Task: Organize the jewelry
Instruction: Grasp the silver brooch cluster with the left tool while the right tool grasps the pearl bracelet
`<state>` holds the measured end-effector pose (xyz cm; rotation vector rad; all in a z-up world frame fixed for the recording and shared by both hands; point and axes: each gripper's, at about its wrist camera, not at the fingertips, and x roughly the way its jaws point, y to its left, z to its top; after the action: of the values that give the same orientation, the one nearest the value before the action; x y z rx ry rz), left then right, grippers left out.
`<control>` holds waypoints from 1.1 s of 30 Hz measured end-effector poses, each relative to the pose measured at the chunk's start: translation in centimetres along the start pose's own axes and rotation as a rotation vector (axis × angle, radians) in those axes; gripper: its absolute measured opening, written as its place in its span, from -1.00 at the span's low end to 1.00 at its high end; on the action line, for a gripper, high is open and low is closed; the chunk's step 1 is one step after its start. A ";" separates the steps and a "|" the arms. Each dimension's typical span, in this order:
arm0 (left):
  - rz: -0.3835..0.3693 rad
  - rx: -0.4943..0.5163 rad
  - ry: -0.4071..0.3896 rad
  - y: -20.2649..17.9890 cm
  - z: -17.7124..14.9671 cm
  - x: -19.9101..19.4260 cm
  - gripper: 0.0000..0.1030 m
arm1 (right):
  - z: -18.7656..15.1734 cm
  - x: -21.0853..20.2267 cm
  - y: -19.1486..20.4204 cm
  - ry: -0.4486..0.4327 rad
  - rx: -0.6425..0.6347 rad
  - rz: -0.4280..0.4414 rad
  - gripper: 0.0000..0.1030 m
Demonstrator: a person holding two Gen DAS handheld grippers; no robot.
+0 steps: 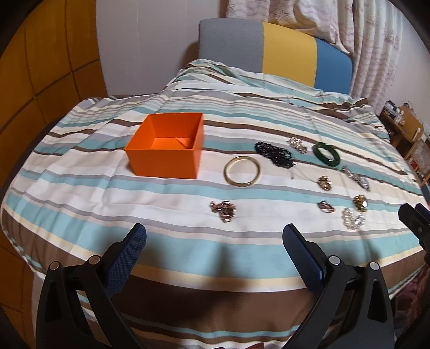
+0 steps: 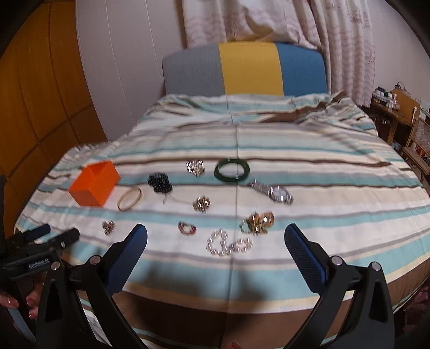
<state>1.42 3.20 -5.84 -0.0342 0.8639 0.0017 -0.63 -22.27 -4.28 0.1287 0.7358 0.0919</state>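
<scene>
An empty orange box [image 1: 165, 150] [image 2: 94, 186] sits on the striped bedspread, left of the jewelry. Spread to its right lie a pale gold bangle [image 1: 242, 171] [image 2: 129, 198], a black bead bracelet [image 1: 272, 153] [image 2: 160, 182], a green bangle [image 1: 326, 154] [image 2: 232, 170], a silver watch [image 2: 271, 192] [image 1: 356, 178], a pearl bracelet [image 2: 228, 243] [image 1: 353, 218] and several small pieces. My left gripper [image 1: 213, 237] hovers open above the bed's near edge, close to a copper-coloured piece [image 1: 223, 210]. My right gripper [image 2: 215, 237] is open just short of the pearl bracelet, holding nothing.
A grey, yellow and blue headboard [image 2: 244, 68] and curtains [image 2: 268, 20] stand behind the bed. A wooden wardrobe [image 2: 35, 80] is on the left, a cluttered wooden table and chair [image 2: 403, 115] on the right. A hand [image 2: 16, 302] holds the left gripper.
</scene>
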 end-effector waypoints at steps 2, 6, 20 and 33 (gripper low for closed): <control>0.044 0.006 -0.023 -0.1 -0.3 0.3 0.94 | -0.5 0.8 -0.4 0.012 0.001 -0.005 0.97; 0.071 0.043 -0.019 -0.4 -0.4 1.4 0.94 | -1.4 2.2 -1.2 0.030 -0.005 -0.030 0.97; 0.012 0.006 -0.011 -0.5 -0.3 5.4 0.94 | -4.0 8.4 -2.8 0.155 0.044 -0.029 0.50; -0.050 -0.008 0.036 -0.7 -0.1 8.9 0.94 | -3.5 10.4 -1.2 0.116 -0.021 -0.048 0.29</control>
<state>7.12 2.43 -12.64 -0.0637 0.8993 -0.0424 4.73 -21.84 -13.86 0.0861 0.8532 0.0616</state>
